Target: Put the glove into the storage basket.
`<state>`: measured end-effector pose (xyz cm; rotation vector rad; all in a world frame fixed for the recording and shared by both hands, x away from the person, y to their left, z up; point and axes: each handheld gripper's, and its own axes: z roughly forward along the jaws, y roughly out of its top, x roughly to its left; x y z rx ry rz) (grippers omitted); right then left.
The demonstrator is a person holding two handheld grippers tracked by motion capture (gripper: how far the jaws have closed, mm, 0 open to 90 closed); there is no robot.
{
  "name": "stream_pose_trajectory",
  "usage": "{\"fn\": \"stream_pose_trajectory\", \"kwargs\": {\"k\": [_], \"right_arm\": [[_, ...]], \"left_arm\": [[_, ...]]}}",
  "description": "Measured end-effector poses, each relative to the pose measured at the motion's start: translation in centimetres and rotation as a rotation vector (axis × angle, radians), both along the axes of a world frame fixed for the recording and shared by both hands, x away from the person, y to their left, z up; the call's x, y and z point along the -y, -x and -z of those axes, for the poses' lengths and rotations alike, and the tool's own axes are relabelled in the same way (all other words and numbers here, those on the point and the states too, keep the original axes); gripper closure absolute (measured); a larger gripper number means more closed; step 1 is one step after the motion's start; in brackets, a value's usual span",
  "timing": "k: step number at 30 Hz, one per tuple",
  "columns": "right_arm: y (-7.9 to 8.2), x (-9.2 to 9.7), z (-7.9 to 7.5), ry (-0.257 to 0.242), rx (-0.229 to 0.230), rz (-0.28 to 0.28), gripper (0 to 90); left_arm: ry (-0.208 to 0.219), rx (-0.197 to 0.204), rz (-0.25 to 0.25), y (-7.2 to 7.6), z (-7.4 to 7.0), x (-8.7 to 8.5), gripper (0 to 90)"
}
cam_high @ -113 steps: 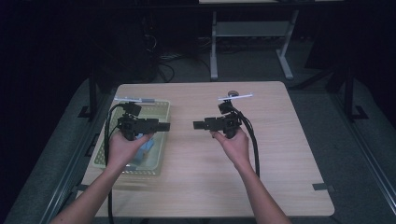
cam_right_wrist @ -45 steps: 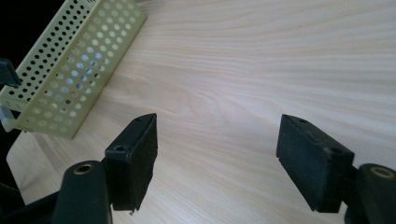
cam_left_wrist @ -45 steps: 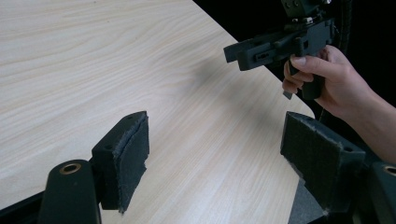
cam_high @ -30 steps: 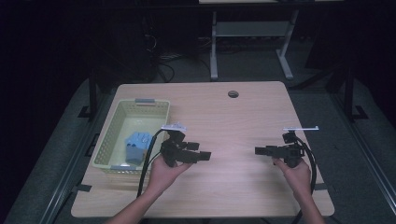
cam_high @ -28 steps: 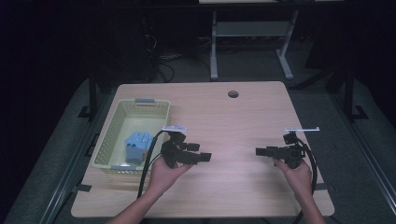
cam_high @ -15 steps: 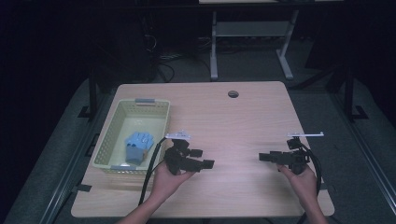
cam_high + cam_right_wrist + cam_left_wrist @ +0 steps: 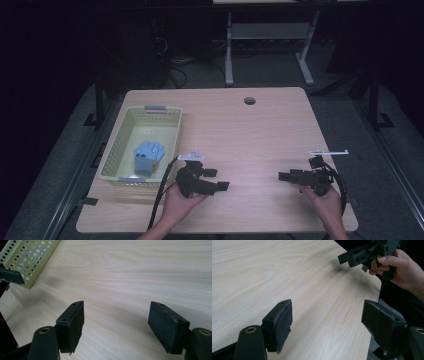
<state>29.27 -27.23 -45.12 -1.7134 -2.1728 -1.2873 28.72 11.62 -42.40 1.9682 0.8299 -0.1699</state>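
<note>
Both grippers, the left gripper [image 7: 216, 181] and right gripper [image 7: 286, 176], hang wide open and empty over the wooden bench [image 7: 260, 130], so either should approach the crumpled blue glove [image 7: 148, 155], lying in the pale-yellow perforated plastic basket [image 7: 116, 150] at ten o'clock, from above, clearing the rim.

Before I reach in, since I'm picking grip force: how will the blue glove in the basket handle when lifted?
The glove lies flat and rumpled on the basket floor, so it is probably floppy and will sag from a pinch. It looks thin, so likely light. Being soft, it should neither roll nor tip, though it may snag on the basket's perforated wall.
</note>
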Motion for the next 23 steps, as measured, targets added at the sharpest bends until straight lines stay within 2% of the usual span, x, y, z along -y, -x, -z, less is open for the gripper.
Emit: {"fn": "stream_pose_trajectory", "kwargs": {"k": [8, 12, 19, 23], "right_arm": [[0.8, -0.3, 0.5, 0.003, 0.008, -0.011, 28.4], [1.2, -0.5, 0.7, -0.001, 0.018, -0.017, 28.4], [2.0, -1.1, 1.2, 0.014, 0.042, -0.037, 27.7], [2.6, -1.5, 1.3, 0.012, 0.061, -0.062, 27.4]], "left_arm": [[-0.009, 0.011, 0.014, 0.9, 0.8, -0.2, 24.4], [0.002, 0.004, 0.019, 1.2, 1.3, -0.3, 24.4], [0.016, 0.02, 0.019, 1.9, 2.1, -0.4, 24.4], [-0.005, 0.04, 0.03, 2.3, 2.3, -0.2, 24.4]]}}
